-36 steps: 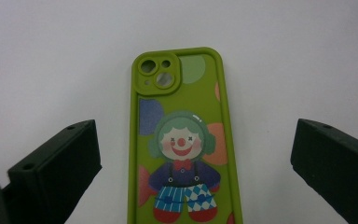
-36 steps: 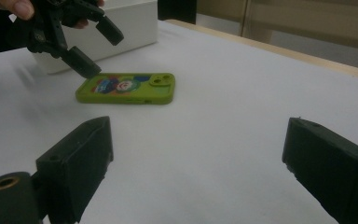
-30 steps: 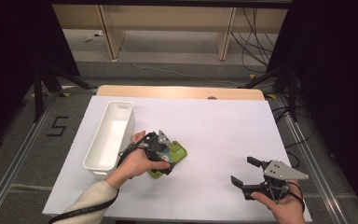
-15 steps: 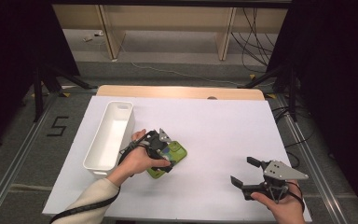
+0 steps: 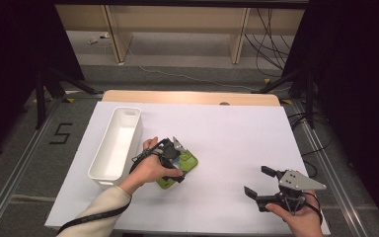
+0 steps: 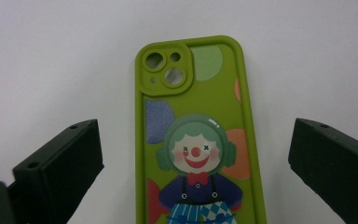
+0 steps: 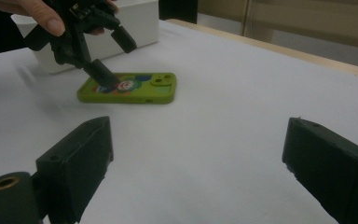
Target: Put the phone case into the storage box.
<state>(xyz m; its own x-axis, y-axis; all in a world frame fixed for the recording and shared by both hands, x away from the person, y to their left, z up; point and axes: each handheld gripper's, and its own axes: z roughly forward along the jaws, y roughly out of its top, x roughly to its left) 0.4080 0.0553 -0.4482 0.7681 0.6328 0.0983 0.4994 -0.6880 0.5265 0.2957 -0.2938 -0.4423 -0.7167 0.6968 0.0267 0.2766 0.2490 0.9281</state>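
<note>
A green phone case (image 5: 183, 166) printed with a clown lies flat on the white table, camera cut-outs toward the far side. My left gripper (image 5: 172, 159) hangs just above it, pointing down, open. In the left gripper view the case (image 6: 196, 154) sits between the two black jaws of the left gripper (image 6: 196, 135), and neither pad touches it. My right gripper (image 5: 257, 180) rests near the front right of the table, open and holding nothing. In the right gripper view its jaws (image 7: 198, 140) stand wide apart, with the case (image 7: 130, 88) and the left gripper (image 7: 113, 56) farther off.
A long white bin (image 5: 116, 148) stands left of the case, close to the left hand. The white table top (image 5: 237, 133) has a wooden strip along its far edge. Dark stands and cables sit on the floor beyond.
</note>
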